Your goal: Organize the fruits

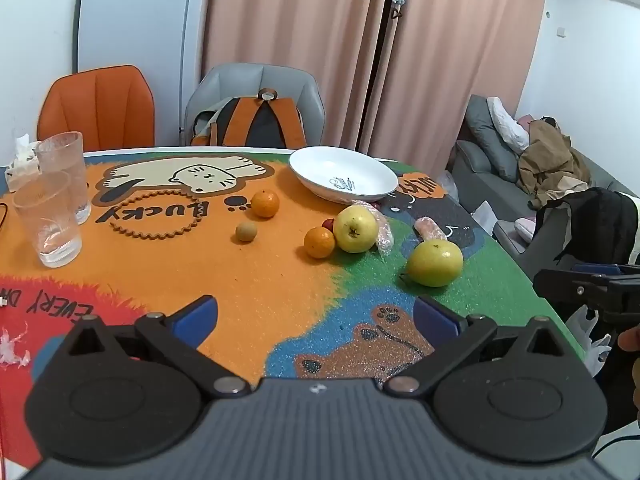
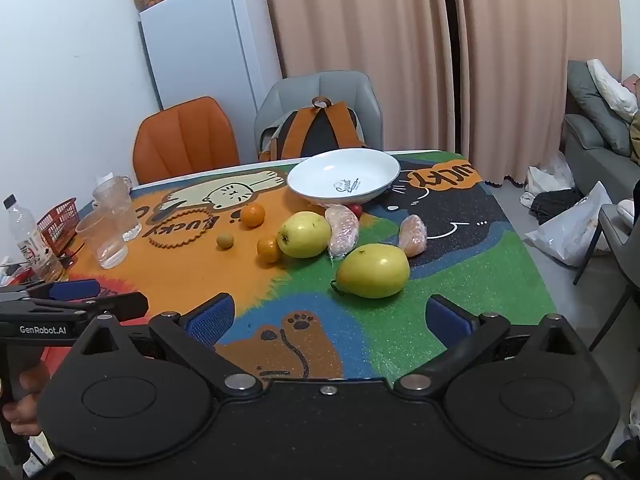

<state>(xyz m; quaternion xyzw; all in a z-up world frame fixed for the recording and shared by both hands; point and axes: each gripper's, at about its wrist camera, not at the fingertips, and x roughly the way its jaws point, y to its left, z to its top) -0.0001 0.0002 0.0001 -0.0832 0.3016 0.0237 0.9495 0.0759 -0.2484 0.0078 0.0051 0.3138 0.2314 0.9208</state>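
Since both the left gripper (image 1: 316,316) and right gripper (image 2: 330,314) hover with jaws released and nothing grasped, the right should straddle the nearest yellow fruit (image 2: 373,271) squarely, closing gently before lifting toward the white bowl (image 2: 343,178).

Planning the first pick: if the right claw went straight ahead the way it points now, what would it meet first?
Probably the large yellow-green fruit, lying just beyond the open right claw, roughly centred between its fingers. Only bare mat shows before it, though depth is hard to judge.

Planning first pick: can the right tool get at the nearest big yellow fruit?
Probably yes: the right tool is open, the yellow fruit lies just ahead with bare mat between; the wrapped pieces sit behind it.
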